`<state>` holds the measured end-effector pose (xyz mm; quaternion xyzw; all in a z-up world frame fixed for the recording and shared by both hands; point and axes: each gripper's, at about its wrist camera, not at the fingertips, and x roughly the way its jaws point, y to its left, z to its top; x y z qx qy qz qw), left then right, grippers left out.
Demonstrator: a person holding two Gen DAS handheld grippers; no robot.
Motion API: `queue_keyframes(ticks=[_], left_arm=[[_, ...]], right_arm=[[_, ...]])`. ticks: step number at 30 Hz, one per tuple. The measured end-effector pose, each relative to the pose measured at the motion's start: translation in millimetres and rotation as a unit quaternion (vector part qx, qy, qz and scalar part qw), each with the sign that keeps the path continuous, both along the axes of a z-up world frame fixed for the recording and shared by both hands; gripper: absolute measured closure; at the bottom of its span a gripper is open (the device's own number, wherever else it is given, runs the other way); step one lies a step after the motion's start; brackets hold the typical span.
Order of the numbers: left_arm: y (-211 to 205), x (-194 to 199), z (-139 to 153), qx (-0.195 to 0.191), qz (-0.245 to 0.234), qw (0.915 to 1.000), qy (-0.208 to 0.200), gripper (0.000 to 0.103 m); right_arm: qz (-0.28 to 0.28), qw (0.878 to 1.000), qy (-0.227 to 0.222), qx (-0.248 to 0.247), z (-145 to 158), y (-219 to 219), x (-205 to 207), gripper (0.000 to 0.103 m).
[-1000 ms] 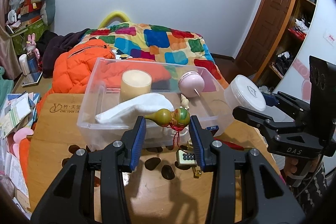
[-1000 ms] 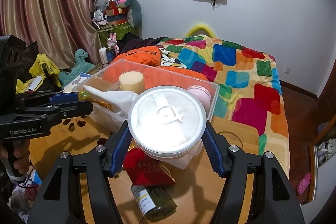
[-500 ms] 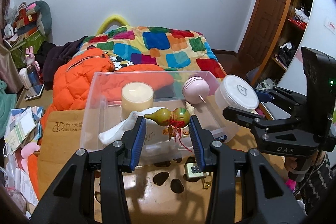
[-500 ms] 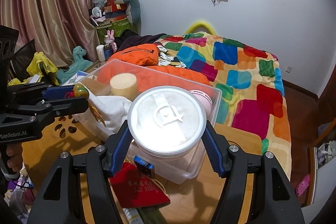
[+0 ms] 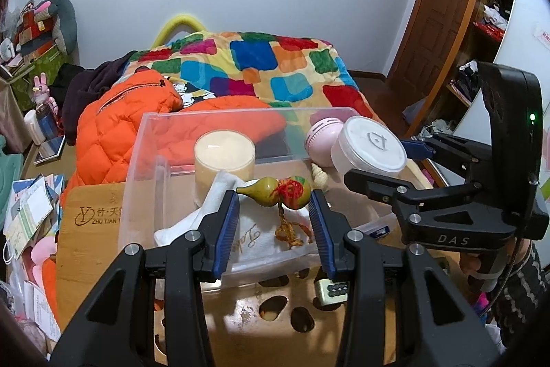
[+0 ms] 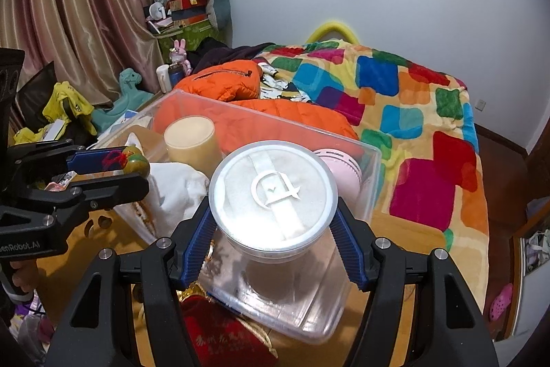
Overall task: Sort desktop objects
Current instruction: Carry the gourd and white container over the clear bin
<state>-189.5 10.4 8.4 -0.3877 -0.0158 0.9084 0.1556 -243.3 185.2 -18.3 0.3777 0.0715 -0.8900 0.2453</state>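
The left gripper (image 5: 274, 200) is seen pinching a small painted gourd (image 5: 275, 193) between its blue pads, one pad (image 5: 228, 222) against the narrow stem end and the other against the round base. The jaws are set only as wide as the gourd is long. A red and gold tassel (image 5: 287, 229) hangs from the gourd's waist. The gourd is held over the front part of the clear plastic bin (image 5: 144, 181), above a white cloth (image 5: 247, 229) that lies inside it.

The right gripper (image 6: 273, 231) is clamped on a round white-lidded tub (image 6: 273, 195), with a pad (image 6: 197, 238) pressed to each side of the tub below the lid rim. The jaws are spread wide to span the tub. In the left wrist view the tub (image 5: 371, 150) is seen held at the bin's right end, just beside a pink round object (image 5: 321, 138) in the far right corner; whether the tub touches the bin cannot be told.

A cream-coloured cylindrical candle (image 5: 224, 157) stands upright in the bin, behind the cloth. The bin rests on a wooden desk top (image 5: 89, 229) with cut-out holes. On the desk in front of the bin a small tile with dots (image 5: 331, 290) is noted, and in the right wrist view a red fabric pouch (image 6: 220, 332) lies below the gripper, near the bin's near corner. A bed with a multicoloured quilt (image 6: 395, 98) and an orange padded jacket (image 5: 120, 122) are recorded beyond the desk.
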Motion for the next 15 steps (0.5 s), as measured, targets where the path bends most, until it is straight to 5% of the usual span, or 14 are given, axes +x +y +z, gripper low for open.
queue_keyframes(ticks=[15], left_arm=[[3.3, -8.8, -18.4, -0.007, -0.007, 0.9999, -0.012, 0.061]], right_arm=[[0.008, 1.000, -0.022, 0.006, -16.5, -5.8, -9.6, 0.041]])
